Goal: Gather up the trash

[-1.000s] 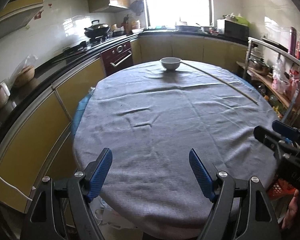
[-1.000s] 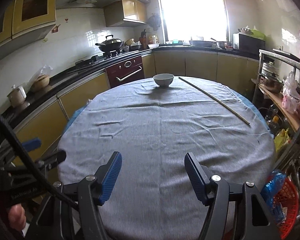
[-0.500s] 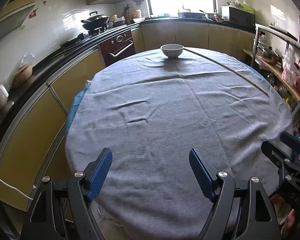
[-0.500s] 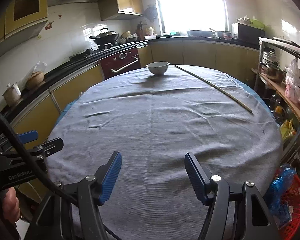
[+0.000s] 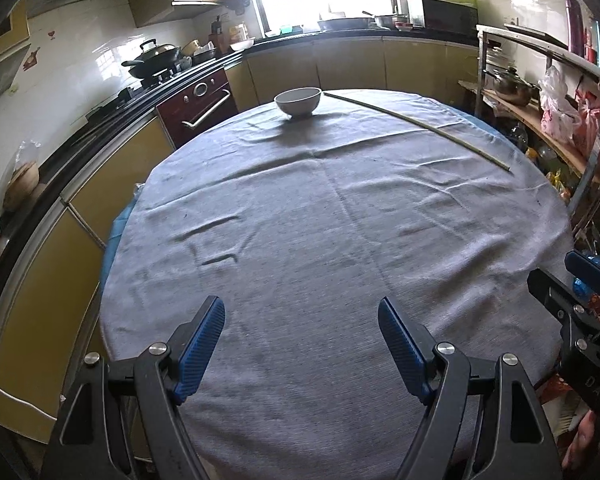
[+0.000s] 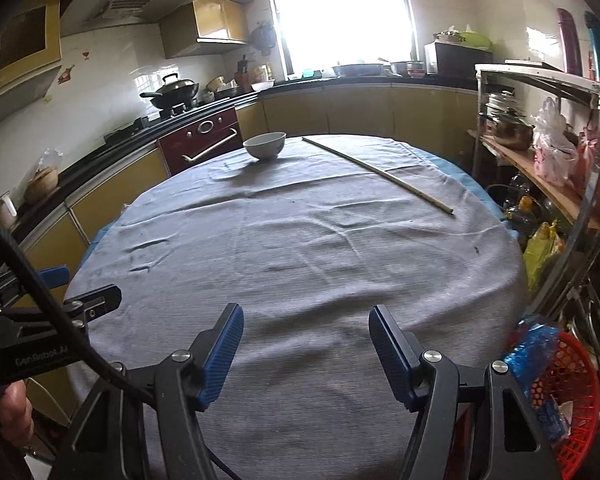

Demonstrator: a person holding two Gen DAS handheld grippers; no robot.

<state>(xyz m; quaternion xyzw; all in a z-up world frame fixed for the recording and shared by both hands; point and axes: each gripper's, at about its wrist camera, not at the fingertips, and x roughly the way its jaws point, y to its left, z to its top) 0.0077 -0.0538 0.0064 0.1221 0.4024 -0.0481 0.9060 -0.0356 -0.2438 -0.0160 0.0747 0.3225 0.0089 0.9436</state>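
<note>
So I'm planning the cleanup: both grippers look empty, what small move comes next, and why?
Probably reach the right hand-held gripper forward toward the stick. Both it and the left hand-held gripper are open and empty at the table's near edge; only the stick and a bowl lie on the far side.

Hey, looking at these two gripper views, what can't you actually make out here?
- Inside of the bowl: both views, its near wall hides any contents.
- Contents of the red basket: right view, cut by the right gripper frame and table edge.
- Floor beside the table: both views, blocked by the cloth.
- Counter items by the window: too small, glare.
</note>
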